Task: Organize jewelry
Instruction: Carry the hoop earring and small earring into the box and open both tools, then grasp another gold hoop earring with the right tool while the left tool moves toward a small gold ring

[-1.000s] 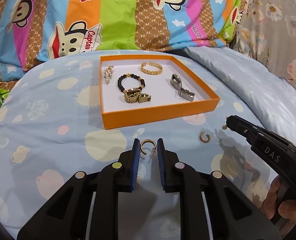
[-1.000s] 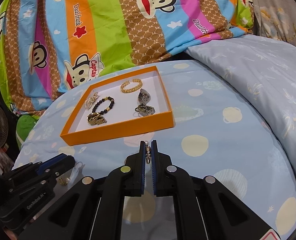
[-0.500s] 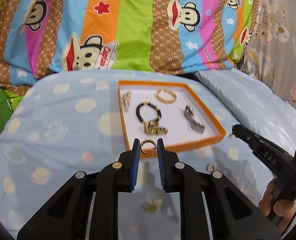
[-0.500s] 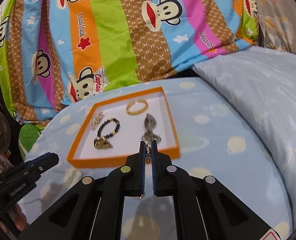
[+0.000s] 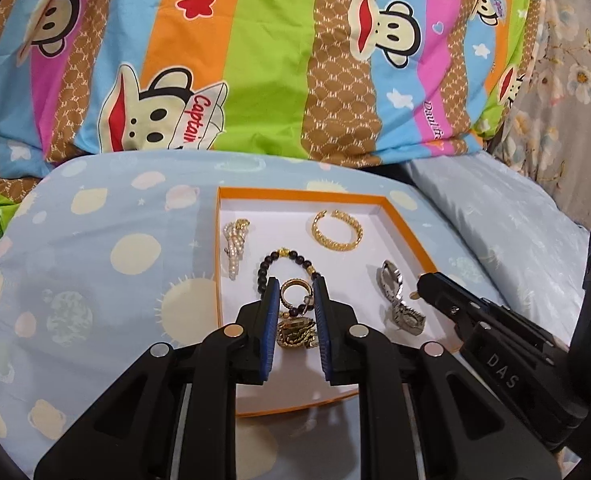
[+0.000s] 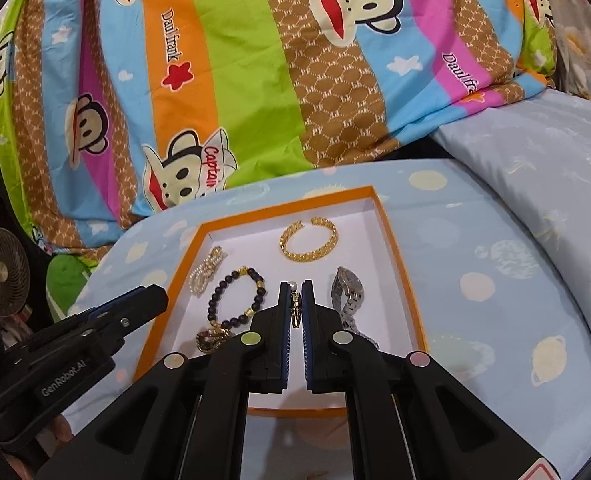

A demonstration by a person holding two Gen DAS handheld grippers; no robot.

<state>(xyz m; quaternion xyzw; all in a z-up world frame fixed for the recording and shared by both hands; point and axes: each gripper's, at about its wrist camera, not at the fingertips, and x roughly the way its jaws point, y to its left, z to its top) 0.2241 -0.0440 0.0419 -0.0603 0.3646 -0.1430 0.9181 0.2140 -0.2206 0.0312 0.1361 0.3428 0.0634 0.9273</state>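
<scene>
Left tool [image 5: 295, 294] closed on gold hoop earring [image 5: 294, 290] — hoop upright between blue pads, held above orange tray [image 5: 409, 236], over black bead bracelet [image 5: 269, 266]. Right tool [image 6: 295, 294] pinched nearly shut on second small gold earring [image 6: 295, 310], seen edge-on, also above tray interior. In tray: gold chain bangle [image 5: 337, 230] at far side, pearl clip [image 5: 234, 246] at left, silver watch [image 5: 397, 298] at right. Tray rests on pale blue planet-print bed cover [image 5: 95, 260]; striped monkey-print quilt [image 5: 255, 60] behind.
</scene>
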